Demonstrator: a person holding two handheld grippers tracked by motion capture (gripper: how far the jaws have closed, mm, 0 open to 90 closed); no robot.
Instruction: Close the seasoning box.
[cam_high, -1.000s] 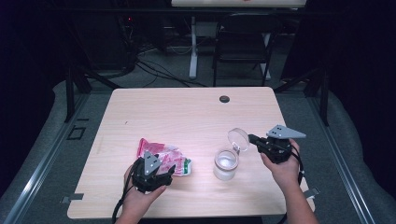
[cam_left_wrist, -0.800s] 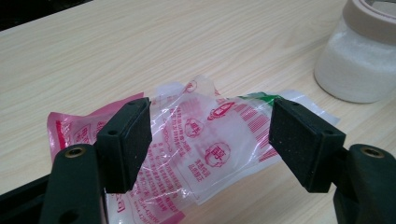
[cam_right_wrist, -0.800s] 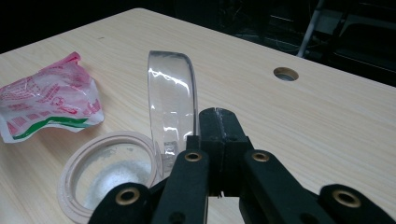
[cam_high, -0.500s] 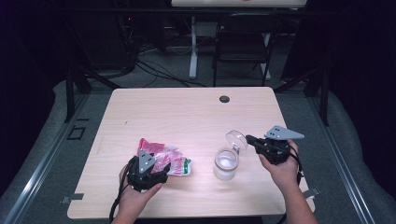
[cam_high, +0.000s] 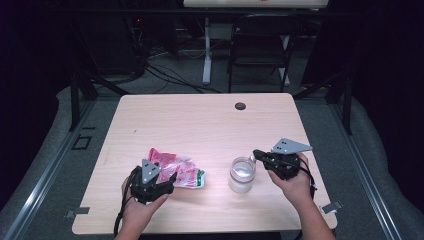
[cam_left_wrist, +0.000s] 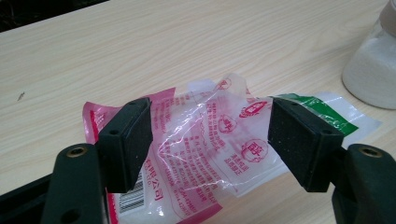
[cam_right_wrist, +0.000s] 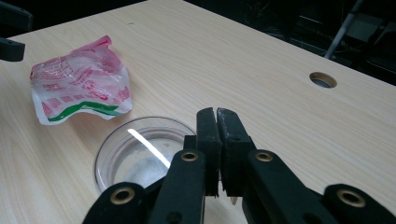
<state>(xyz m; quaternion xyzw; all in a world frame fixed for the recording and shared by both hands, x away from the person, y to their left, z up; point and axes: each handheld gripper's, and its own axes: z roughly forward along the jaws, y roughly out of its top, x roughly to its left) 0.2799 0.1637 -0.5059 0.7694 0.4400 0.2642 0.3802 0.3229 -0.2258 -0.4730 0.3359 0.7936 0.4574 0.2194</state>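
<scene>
A crumpled clear plastic bag (cam_high: 181, 171) (cam_left_wrist: 205, 149) (cam_right_wrist: 81, 86) with red and green print lies on the wooden table (cam_high: 200, 120). My left gripper (cam_high: 167, 179) (cam_left_wrist: 210, 140) stands open, one jaw on each side of the bag's near end. A glass jar (cam_high: 242, 175) (cam_left_wrist: 373, 70) (cam_right_wrist: 140, 161) with white powder in it stands to the bag's right. My right gripper (cam_high: 257, 153) (cam_right_wrist: 217, 116) is shut at the jar's far right rim. It pinches the edge of a clear round lid (cam_high: 243, 164) held over the jar's mouth.
A round cable hole (cam_high: 240, 106) (cam_right_wrist: 323, 80) sits near the table's far edge. A dark folding chair (cam_high: 260, 45) and a white desk leg (cam_high: 206, 55) stand beyond the table. Bare wood stretches across the table's far half.
My right gripper has carried the clear lid left and down, from behind the jar to over its mouth. The left gripper has crept slightly forward around the bag.
</scene>
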